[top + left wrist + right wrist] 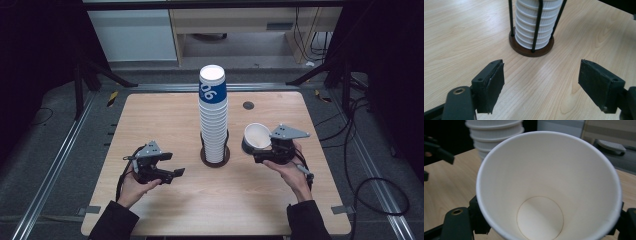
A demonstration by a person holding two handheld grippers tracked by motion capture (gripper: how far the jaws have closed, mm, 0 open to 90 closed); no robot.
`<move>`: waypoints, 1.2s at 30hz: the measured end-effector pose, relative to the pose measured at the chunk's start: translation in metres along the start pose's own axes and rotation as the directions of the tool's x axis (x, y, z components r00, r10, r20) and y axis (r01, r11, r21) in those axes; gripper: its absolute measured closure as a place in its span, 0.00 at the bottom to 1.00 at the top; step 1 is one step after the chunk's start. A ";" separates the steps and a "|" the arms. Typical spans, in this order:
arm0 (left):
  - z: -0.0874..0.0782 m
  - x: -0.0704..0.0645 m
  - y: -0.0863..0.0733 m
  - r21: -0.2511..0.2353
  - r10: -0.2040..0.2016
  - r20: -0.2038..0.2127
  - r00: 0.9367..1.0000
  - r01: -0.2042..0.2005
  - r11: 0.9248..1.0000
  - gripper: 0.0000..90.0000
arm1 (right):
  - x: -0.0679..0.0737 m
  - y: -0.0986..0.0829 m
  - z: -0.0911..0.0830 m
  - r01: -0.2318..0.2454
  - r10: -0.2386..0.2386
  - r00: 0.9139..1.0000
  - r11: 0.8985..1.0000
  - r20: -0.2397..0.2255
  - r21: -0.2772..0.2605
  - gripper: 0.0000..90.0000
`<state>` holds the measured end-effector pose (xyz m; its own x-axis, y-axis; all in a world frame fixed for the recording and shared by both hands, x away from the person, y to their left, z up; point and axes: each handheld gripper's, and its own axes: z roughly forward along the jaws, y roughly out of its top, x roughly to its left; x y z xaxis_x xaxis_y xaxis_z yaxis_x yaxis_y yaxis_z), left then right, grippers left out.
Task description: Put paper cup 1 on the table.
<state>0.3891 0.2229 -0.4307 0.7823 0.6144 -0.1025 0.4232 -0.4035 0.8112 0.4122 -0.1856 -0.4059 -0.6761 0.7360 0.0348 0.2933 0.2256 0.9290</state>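
Right gripper (261, 150) pinching paper cup (256, 137), mouth tilted up, beside cup stack (213, 117). Left gripper (170, 165) spread wide, empty, over table (150, 120).

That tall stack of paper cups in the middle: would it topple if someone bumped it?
Probably near the top: the cup stack rises far above its holder's thin rods. The round wooden base looks small, so a hard push might tip everything. The cups likely weigh little.

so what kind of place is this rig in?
Likely a lab or data-collection bench, not a cafe: a bare wooden table sits inside dark frame struts, loose cables trail over the floor, and a person's hand works a claw beside a cup stack.
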 end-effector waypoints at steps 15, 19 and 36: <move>-0.007 0.009 -0.001 -0.022 -0.024 -0.046 0.999 0.023 0.999 0.24 | -0.050 -0.003 -0.002 -0.075 0.069 0.964 0.997 0.257 0.012 0.23; -0.008 0.008 -0.001 -0.032 -0.021 -0.046 0.999 0.019 0.999 0.25 | -0.058 -0.008 0.006 -0.088 0.078 0.959 0.996 0.273 0.028 0.23; -0.010 0.007 0.000 -0.028 -0.009 -0.057 0.998 0.007 1.000 0.27 | -0.087 -0.039 0.040 -0.199 0.139 0.935 0.967 0.326 0.158 0.22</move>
<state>0.3898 0.2336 -0.4262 0.7511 0.6558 -0.0768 0.4159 -0.3795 0.8265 0.4872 -0.2330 -0.4602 -0.3713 0.9276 0.0414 0.5247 0.1728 0.8336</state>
